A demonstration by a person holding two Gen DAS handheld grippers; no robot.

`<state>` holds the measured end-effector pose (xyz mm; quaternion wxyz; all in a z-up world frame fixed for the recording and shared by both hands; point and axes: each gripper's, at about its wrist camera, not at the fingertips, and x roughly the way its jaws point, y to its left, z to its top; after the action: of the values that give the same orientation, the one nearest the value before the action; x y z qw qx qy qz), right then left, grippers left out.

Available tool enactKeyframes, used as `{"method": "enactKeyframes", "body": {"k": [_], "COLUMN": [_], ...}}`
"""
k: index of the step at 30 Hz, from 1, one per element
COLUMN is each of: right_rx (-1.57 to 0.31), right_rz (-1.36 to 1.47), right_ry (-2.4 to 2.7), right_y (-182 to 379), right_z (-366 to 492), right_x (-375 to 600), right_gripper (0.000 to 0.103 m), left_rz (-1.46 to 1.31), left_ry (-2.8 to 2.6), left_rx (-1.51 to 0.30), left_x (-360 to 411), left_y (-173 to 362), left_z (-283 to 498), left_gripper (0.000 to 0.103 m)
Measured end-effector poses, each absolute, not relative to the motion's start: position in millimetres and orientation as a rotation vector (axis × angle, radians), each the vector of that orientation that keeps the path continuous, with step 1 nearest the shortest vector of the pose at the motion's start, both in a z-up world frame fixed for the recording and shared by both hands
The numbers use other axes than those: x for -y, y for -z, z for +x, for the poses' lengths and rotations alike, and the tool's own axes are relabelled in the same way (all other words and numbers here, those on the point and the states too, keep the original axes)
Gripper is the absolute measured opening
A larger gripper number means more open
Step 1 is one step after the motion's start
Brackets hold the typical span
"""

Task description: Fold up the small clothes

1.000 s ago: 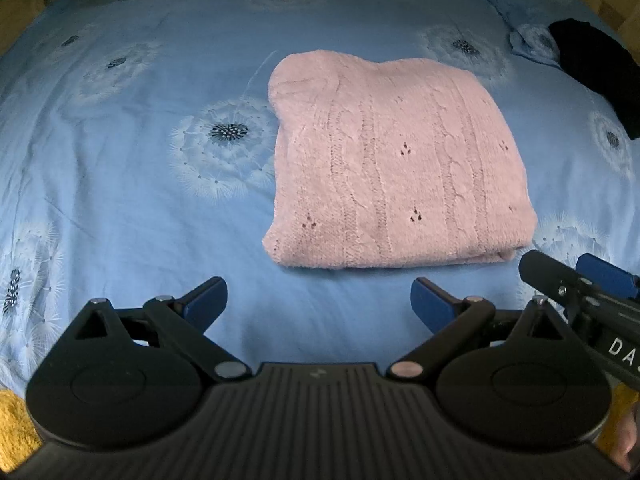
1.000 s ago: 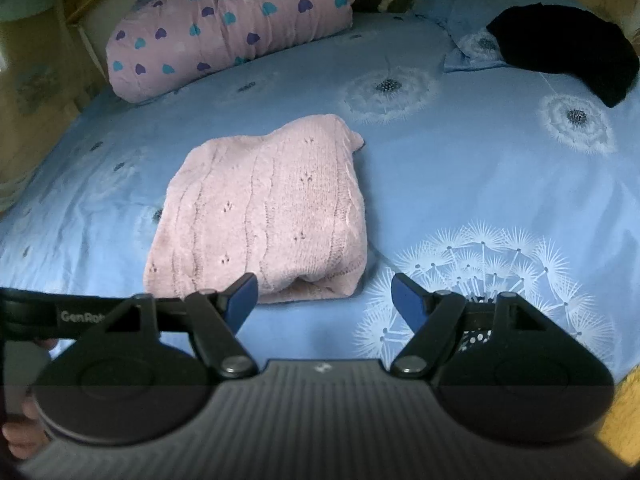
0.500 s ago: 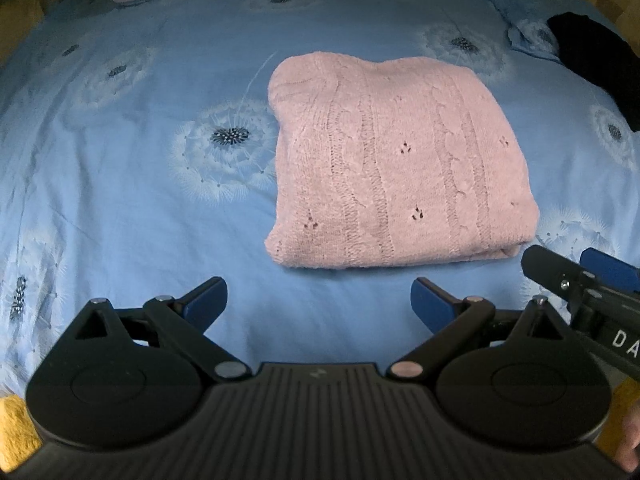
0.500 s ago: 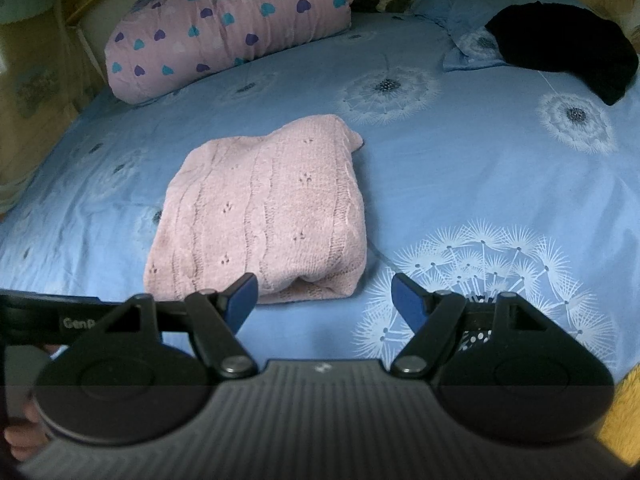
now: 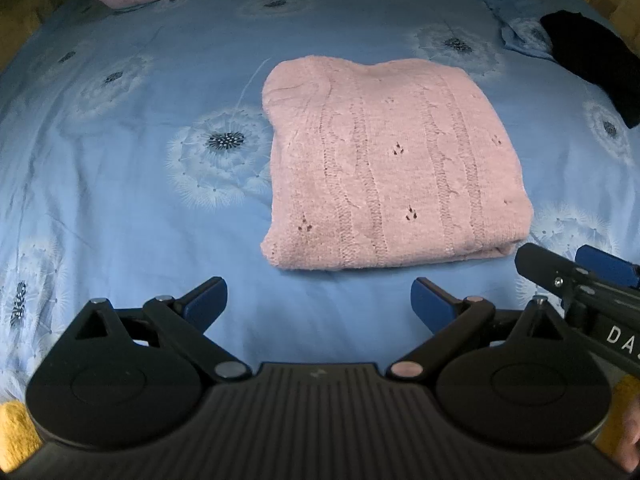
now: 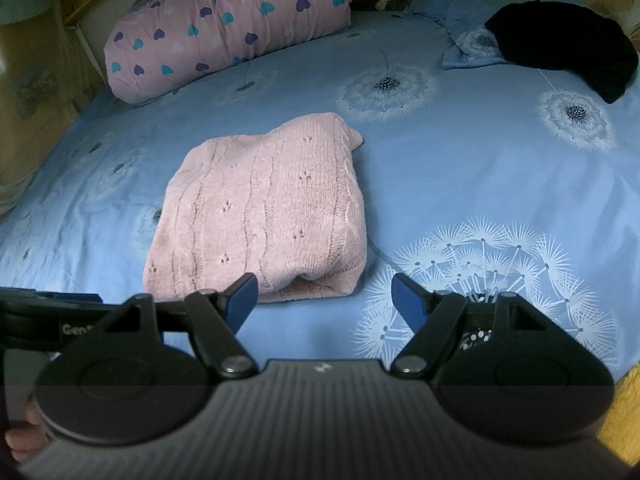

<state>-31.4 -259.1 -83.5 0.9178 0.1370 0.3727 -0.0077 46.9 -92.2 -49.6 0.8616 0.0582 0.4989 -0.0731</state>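
A pink cable-knit sweater (image 5: 392, 164) lies folded into a neat rectangle on the blue dandelion-print bedsheet (image 5: 140, 200). It also shows in the right wrist view (image 6: 264, 212). My left gripper (image 5: 318, 300) is open and empty, hovering just in front of the sweater's near edge. My right gripper (image 6: 324, 296) is open and empty, in front of the sweater's near right corner. The right gripper's fingers (image 5: 560, 272) show at the right edge of the left wrist view.
A pink pillow with hearts (image 6: 228, 28) lies at the bed's head. A black garment (image 6: 568, 48) lies on a blue pillow (image 6: 460, 8) at the far right. It also shows in the left wrist view (image 5: 592, 60). Yellow fabric (image 6: 624, 412) lies at the near bed edge.
Both grippers have drawn back slightly from the sweater. The sweater has not moved. Both grippers stay open.
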Motion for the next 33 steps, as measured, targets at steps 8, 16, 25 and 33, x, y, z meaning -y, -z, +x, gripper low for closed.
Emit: {"method": "enactKeyframes", "body": {"k": [8,16,25,33], "right_rx": [-0.767,-0.767,-0.767,-0.769], "right_rz": [0.282,0.282,0.281,0.281], "right_ry": [0.015,0.015,0.014,0.013], "right_y": [83.0,83.0,83.1,84.5], "right_z": [-31.2,-31.3,-31.0,-30.3], "right_x": [258.9,258.2,258.2,259.2], "right_gripper": [0.075,0.075,0.075,0.075], "left_rz": [0.121,0.122,0.118,0.113], "left_ry": [0.154,0.154,0.157,0.156], "left_rx": [-1.048,-1.05,-1.053,-1.058], "left_x": [91.6,90.6,90.8,90.7], "left_y": [50.1,50.8,52.0,52.4], "left_z": [47.6,48.2,49.2,49.4], "left_gripper": [0.1,0.1,0.1,0.1]}}
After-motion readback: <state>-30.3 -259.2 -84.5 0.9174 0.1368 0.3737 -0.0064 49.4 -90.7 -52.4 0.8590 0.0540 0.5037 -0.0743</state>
